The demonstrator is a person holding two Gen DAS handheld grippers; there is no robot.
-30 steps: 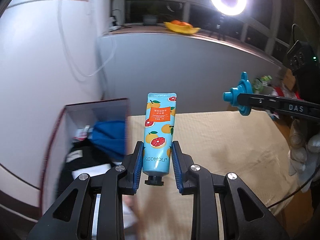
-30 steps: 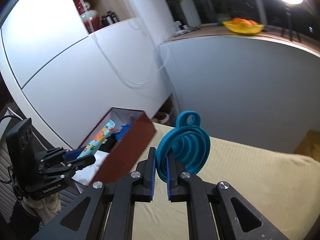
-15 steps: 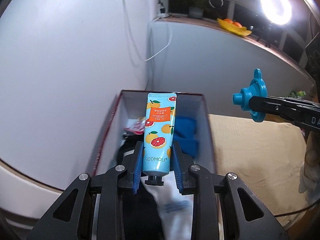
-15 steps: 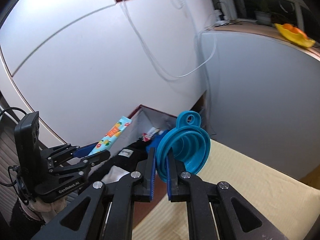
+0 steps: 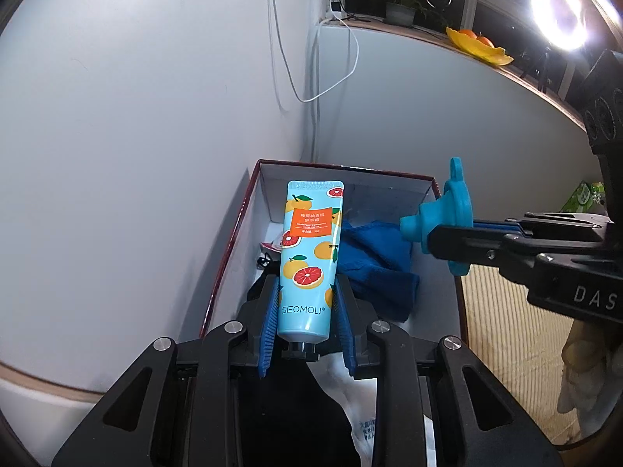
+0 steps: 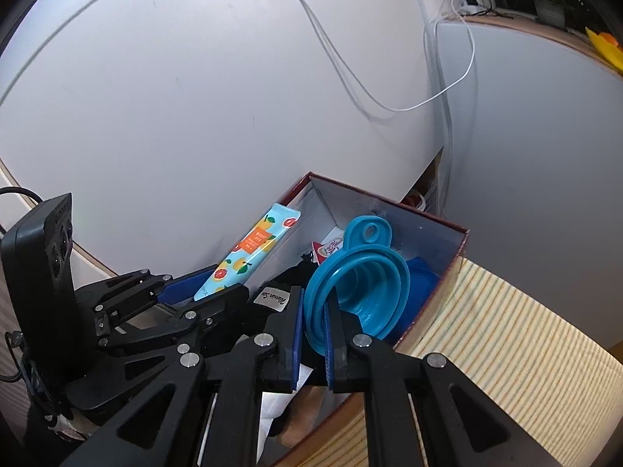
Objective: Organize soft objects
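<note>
My left gripper (image 5: 307, 307) is shut on a light-blue hand cream tube (image 5: 309, 264) printed with grapefruits, cap end toward the camera, held over the open dark-red box (image 5: 342, 169). The tube also shows in the right wrist view (image 6: 249, 255). My right gripper (image 6: 313, 311) is shut on the rim of a blue collapsible silicone funnel (image 6: 358, 284), held above the box's right side; the funnel shows in the left wrist view (image 5: 447, 218). Inside the box lie a blue cloth (image 5: 373, 260), black fabric and white items.
The box (image 6: 459, 233) stands in a corner against white cabinet walls. A yellow-striped cloth surface (image 6: 506, 330) lies to its right. White cables (image 5: 311, 78) hang down the wall. A yellow fruit dish (image 5: 479, 46) and a ring light (image 5: 558, 19) are on the ledge behind.
Both grippers have swung left and moved over the box. The tube and the funnel, held as before, now hang above the box's contents instead of beside it.
</note>
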